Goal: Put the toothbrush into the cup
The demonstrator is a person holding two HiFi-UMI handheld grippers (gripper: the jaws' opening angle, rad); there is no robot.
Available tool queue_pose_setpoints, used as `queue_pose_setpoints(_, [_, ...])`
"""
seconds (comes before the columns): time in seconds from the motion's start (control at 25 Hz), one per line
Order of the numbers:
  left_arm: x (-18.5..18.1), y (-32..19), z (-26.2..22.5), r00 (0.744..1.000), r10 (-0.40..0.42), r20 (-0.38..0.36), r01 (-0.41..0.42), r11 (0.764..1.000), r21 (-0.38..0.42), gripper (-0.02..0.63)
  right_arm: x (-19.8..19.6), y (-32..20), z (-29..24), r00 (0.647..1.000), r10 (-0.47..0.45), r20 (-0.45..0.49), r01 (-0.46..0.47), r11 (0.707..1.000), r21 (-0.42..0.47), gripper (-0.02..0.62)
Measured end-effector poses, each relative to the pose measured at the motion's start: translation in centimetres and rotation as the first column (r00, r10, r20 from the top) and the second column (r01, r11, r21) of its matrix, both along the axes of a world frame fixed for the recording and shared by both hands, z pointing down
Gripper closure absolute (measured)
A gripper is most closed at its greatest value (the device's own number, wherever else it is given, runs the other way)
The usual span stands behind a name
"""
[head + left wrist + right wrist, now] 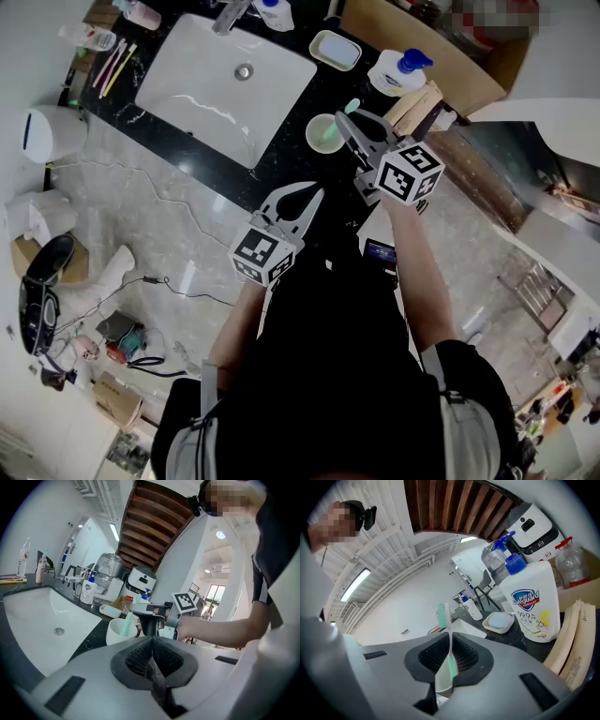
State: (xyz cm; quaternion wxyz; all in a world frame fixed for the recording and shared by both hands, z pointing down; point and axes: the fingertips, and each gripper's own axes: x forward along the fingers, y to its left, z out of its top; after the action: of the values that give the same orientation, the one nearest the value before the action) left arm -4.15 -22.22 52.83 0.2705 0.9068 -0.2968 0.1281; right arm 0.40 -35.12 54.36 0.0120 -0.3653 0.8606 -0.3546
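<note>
Upright, toothbrush [449, 637] in right gripper [449, 667]

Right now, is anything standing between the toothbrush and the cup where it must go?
Nothing visible does. The right gripper has its jaws shut on the toothbrush, directly above the open cup, and the lower end seems already inside the rim. The soap bottle and soap dish stand off to the side.

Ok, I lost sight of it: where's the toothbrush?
Right gripper view: the toothbrush stands upright, clamped in the right claw, lower end at the white cup right of the sink.
</note>
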Motion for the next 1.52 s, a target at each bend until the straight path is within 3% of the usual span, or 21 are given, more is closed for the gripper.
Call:
queue_pose_setpoints(0.76, [-0.1, 0.2, -0.2, 1.000, -0.011, 0.004, 0.011, 1.000, 0.008, 0.597, 1.2, -1.1, 1.1, 0.996, 0.049, 0.075, -0.044, 0.997, -0.061, 0.565])
queue_pose_setpoints(1.52, [-0.3, 0.9, -0.5, 1.000, -0.016, 0.000, 0.016, 1.000, 0.016, 0.597, 1.8, -1.0, 0.7, 0.996, 0.071, 0.049, -0.069, 0.997, -0.034, 0.528])
